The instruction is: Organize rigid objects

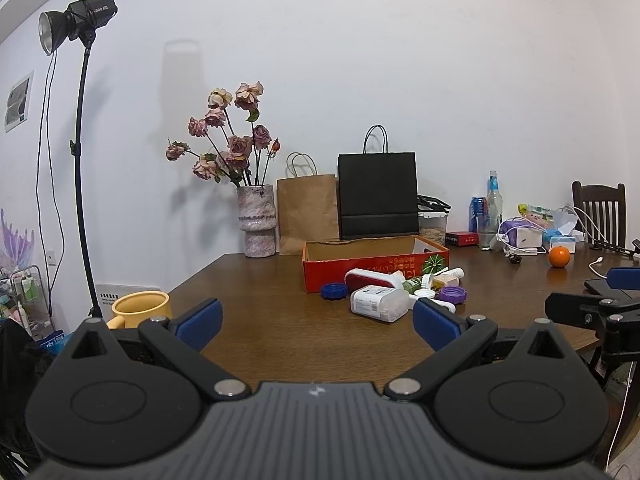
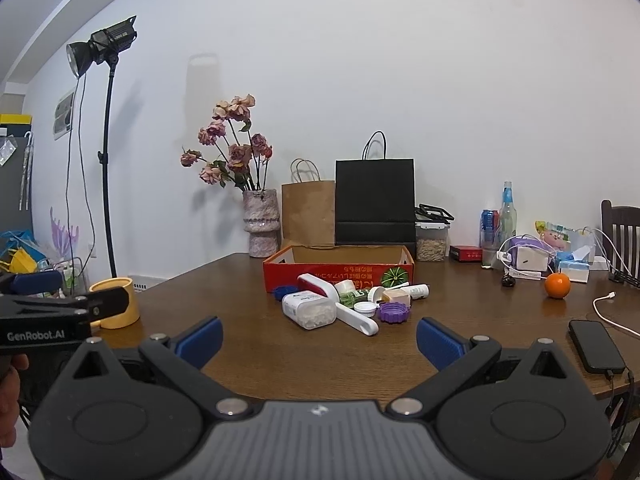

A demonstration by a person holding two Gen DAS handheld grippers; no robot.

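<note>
Several light, stiff, slippery plastic pieces lay mid-frame; white bottle (image 2: pixel 309 311) best gripped across its flat sides. Left tool (image 1: pixel 316 322) and right tool (image 2: pixel 319 338) both gaped wide, empty.

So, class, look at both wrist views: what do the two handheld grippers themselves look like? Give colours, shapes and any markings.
Both are matt black plastic. The left gripper and the right gripper each have two ribbed blue finger pads, angled linkage arms with silver pivot pins, round discs either side and a ridged grey centre plate with a small logo. In the right wrist view, the left gripper's side reads "GenRobot.AI" in white.
</note>
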